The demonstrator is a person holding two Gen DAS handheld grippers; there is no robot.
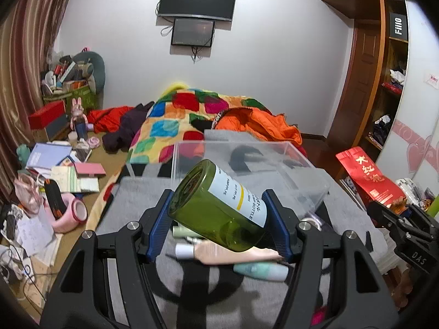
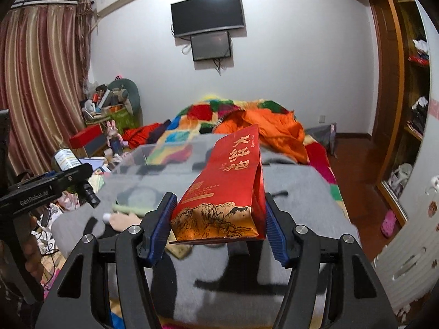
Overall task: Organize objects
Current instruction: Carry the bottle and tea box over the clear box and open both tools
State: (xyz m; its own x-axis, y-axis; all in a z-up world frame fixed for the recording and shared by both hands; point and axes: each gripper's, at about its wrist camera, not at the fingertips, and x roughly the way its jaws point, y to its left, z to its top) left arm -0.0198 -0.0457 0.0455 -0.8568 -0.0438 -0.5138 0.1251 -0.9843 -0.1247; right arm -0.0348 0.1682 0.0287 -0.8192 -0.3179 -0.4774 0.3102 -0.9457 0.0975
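My left gripper is shut on a green glass bottle with a white label, held tilted above the grey blanket. Under it lie a pale pink tube, a mint bottle and a light green tube. A clear plastic box stands just beyond the bottle. My right gripper is shut on a red tea bag pack with gold characters, lifted over the blanket. The same red pack shows at the right of the left wrist view.
A colourful patchwork quilt and an orange jacket cover the bed's far part. Cluttered books, papers and a pink holder lie on the left. A wooden wardrobe stands at the right, a monitor on the wall.
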